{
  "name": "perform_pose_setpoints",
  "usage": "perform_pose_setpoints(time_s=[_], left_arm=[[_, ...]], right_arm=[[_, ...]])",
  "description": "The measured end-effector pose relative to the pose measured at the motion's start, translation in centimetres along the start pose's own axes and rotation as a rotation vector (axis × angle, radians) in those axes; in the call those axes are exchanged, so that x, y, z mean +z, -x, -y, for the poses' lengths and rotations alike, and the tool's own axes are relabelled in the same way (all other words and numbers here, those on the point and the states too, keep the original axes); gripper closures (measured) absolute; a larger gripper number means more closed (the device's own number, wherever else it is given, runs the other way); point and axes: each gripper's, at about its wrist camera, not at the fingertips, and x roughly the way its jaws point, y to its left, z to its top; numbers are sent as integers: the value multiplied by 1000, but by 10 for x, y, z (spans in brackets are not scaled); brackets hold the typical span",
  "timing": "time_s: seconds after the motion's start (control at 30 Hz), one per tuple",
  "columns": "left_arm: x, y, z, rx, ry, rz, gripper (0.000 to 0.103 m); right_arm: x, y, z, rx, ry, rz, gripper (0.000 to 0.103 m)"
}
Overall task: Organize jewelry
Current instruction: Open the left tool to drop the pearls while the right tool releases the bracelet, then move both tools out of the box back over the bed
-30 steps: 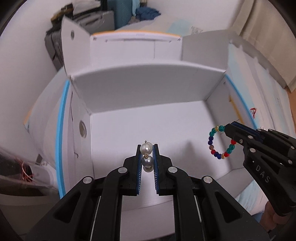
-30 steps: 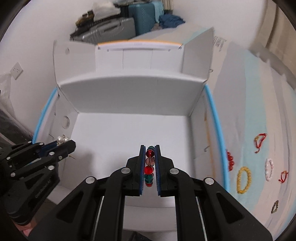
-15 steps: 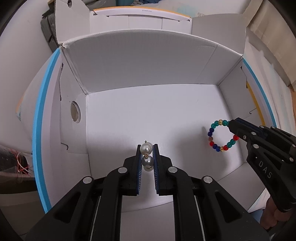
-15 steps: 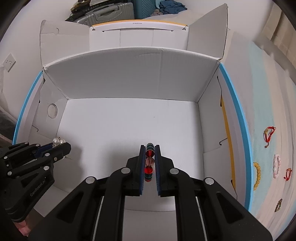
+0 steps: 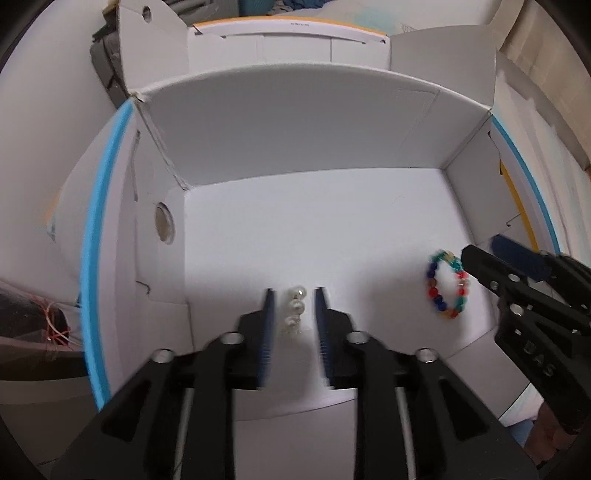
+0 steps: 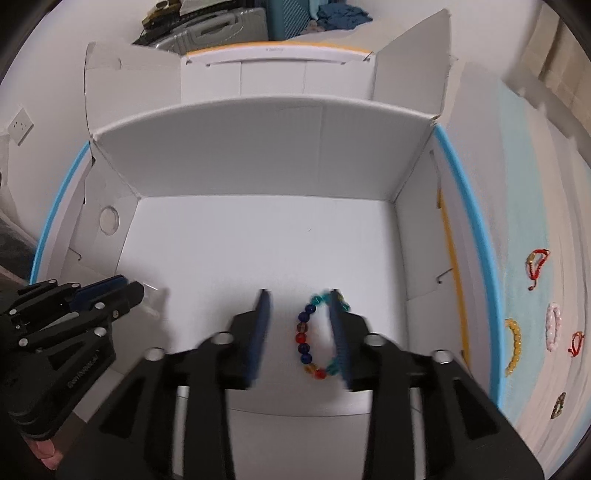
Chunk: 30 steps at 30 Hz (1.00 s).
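Observation:
Both grippers reach into an open white cardboard box (image 5: 295,140). My left gripper (image 5: 293,306) is open; a pearl bead piece (image 5: 293,308), blurred, sits loose between its spread fingers over the box floor. My right gripper (image 6: 299,317) is open; a multicoloured bead bracelet (image 6: 314,336) lies loose between its fingers, close to the right one. In the left wrist view the bracelet (image 5: 447,284) is at the right, just off the right gripper's fingertips (image 5: 471,258). In the right wrist view the left gripper (image 6: 129,291) is at the left.
The box (image 6: 266,147) has raised flaps and blue-edged sides. On the light blue cloth to its right lie several other pieces: a yellow bead bracelet (image 6: 513,345), a pink one (image 6: 553,326), red cord pieces (image 6: 537,262). Suitcases (image 6: 207,31) stand behind the box.
Both grippers have opened. The pearl piece and the bead bracelet have come free of the fingers and dropped lower inside the box.

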Motion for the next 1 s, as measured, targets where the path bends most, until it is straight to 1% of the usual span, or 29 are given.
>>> perform_pose_setpoints(time_s=[0.03,0.07,0.13,0.17,0.2,0.23,0.27,0.3,0.33,0.4,0.47,0.53,0.63,0.77,0.87,1.0], left_arm=[[0,2,0,-2,6,5,66],[2,5,-1,3,12,9,60],[4,12,-2,5,16,21,57],[4,14,0,5,15,27,52],[4,18,1,9,14,37,48],[3,23,1,13,13,47,41],[4,26,3,19,13,59,31],[3,31,5,31,15,75,26],[0,35,8,35,10,95,22],[-2,43,15,50,-12,125,22],[-5,50,20,41,-15,143,17],[-3,52,16,32,-10,161,13],[-4,62,25,24,-14,197,7],[-3,71,45,20,-32,221,6],[-1,76,68,-11,-47,223,6],[-2,82,113,-50,-102,257,6]], right_arm=[[0,3,1,3,-3,7,56],[0,7,3,4,-5,14,54],[0,13,4,3,-7,25,50],[-1,18,6,1,-8,36,46],[-1,22,7,0,-9,46,41],[-1,27,9,-5,-11,59,38],[-2,33,12,-18,-15,77,30],[-3,36,13,-30,-18,92,21],[-3,42,16,-44,-22,115,19],[-6,52,22,-56,-29,148,15],[-8,57,28,-66,-43,156,12],[-10,66,37,-65,-59,173,11],[-16,78,52,-75,-79,196,10],[-24,96,78,-102,-111,222,9],[-32,106,97,-125,-133,231,8],[-49,125,135,-172,-177,250,8]])
